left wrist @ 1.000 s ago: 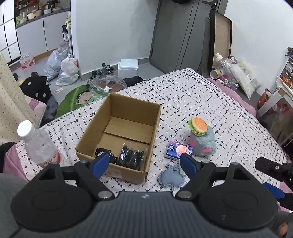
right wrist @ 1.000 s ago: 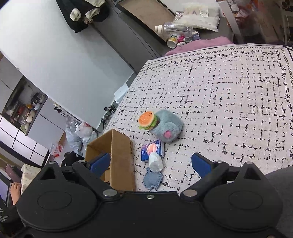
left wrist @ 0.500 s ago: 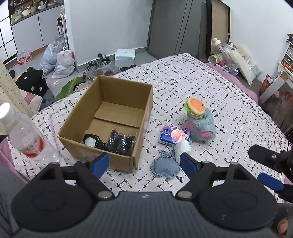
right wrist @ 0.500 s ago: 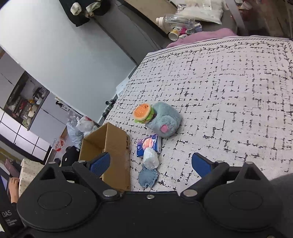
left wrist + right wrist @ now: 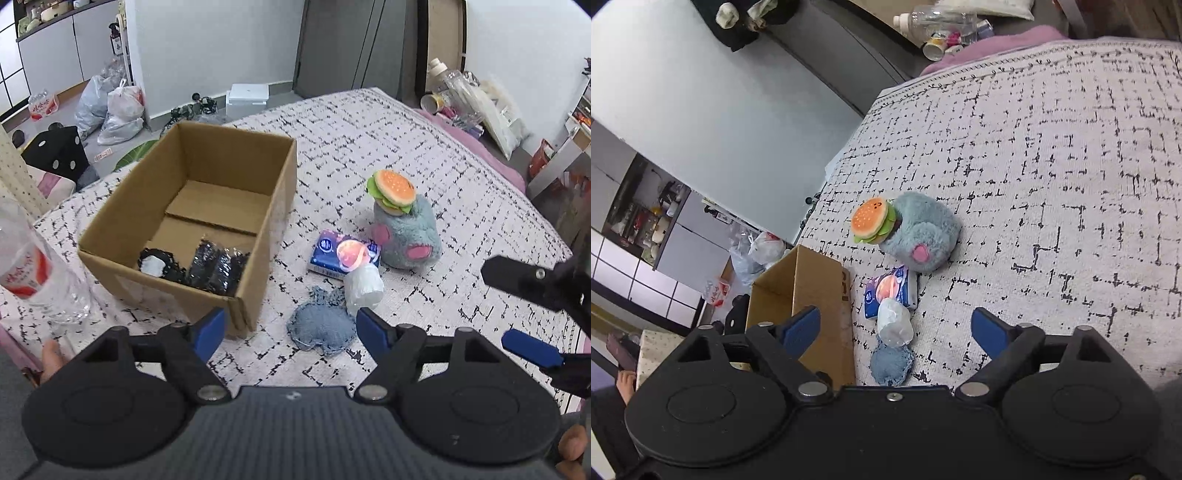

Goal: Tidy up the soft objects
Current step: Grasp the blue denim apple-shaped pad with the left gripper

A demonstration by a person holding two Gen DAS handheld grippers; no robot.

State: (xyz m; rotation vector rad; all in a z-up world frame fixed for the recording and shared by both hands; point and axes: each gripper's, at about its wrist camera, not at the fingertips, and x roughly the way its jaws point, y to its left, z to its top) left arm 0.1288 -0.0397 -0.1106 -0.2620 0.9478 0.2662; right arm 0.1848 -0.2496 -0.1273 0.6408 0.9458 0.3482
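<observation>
1. The box (image 5: 207, 206) stands open on the bedspread (image 5: 424, 155); in its near end lie a black packet (image 5: 218, 267) and a black-and-white bundle (image 5: 157, 264), the far end bare cardboard.
2. Right of the box, apart from it, a denim pad (image 5: 323, 326) touches a white roll (image 5: 364, 286).
3. Beyond the roll, farther from the box, lies a blue tissue pack (image 5: 343, 254), then a grey plush (image 5: 406, 232) with a burger toy (image 5: 393, 188) on top.
4. Left of the box stands a clear bottle (image 5: 33, 266).
5. The left gripper (image 5: 290, 326) hovers before the box's near corner, its jaws closing on nothing.
6. The right gripper (image 5: 895, 328), right of the box, is closing too, empty.
</observation>
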